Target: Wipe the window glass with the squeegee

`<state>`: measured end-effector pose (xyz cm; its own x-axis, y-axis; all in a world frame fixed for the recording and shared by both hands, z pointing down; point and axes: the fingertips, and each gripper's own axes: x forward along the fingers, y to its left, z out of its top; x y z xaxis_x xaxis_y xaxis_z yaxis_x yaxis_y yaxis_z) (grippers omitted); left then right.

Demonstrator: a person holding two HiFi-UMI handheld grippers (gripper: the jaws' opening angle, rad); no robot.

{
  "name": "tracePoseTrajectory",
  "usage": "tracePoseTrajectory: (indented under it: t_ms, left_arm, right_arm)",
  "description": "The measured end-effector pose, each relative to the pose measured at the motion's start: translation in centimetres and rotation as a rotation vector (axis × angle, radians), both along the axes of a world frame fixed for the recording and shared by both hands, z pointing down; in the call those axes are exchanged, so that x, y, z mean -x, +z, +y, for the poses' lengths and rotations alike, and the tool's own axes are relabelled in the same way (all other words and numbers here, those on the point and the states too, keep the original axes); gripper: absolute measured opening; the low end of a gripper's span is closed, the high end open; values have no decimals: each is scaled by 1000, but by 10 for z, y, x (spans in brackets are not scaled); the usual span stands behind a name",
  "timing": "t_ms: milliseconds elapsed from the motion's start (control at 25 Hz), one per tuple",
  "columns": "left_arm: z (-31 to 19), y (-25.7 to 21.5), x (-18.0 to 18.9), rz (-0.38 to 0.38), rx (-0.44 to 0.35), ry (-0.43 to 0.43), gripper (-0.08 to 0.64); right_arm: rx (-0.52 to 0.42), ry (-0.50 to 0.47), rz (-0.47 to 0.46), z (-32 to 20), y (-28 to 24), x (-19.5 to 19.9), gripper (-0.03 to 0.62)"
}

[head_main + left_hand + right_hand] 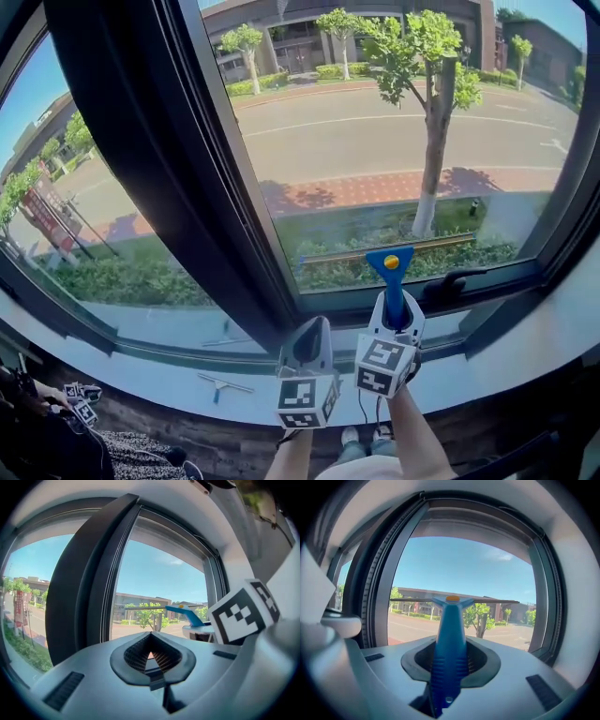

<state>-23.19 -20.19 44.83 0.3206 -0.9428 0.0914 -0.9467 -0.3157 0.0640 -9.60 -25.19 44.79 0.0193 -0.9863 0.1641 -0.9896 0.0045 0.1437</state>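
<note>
One squeegee (pixel 389 272) clamped in right gripper (pixel 394 317) jaws, low before glass (pixel 375 141); left gripper (pixel 310 342) jaws closed, empty; seemingly most wiping left.

Squeegee (pixel 449 658) handle was smooth blue plastic with a slight gloss, ribbed low on the grip, and had an orange cap at the top. Window glass (pixel 375 159) looked clear and glossy. Window frame (pixel 159 159) was dark and matt, metal by the look. Sill (pixel 525 347) was pale and smooth. Left gripper (pixel 151 654) and right gripper (pixel 449 656) shells were pale grey matt plastic; the pads (pixel 136 653) were black and finely ribbed, rubbery-looking.
</note>
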Motion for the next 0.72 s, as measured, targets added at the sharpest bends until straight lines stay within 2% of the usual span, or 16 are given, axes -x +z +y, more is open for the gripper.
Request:
tracePoseTrajectory:
  t_ms: [120,280,440,560,720]
  left_arm:
    - [-7,-32,-10,-2,-56,20,-5]
    - [-16,-103,-31,65,-210,52,-6]
    - [-8,-146,-56,76,-315,88,-6]
    - [-6,-173,-79,82,-371,90,-6]
    - [-4,-195,-121,88,-412,93,-6]
  right_arm:
    - [-108,19,-22,1,-55,-18,111]
    - [-271,44,-43,-5,-150,-54,112]
    - [-421,36,-89,-2,-234,-95,111]
    - [-482,9,-117,-8,-291,-123,110]
    - [-532,-15,-88,-21,-348,-158,110]
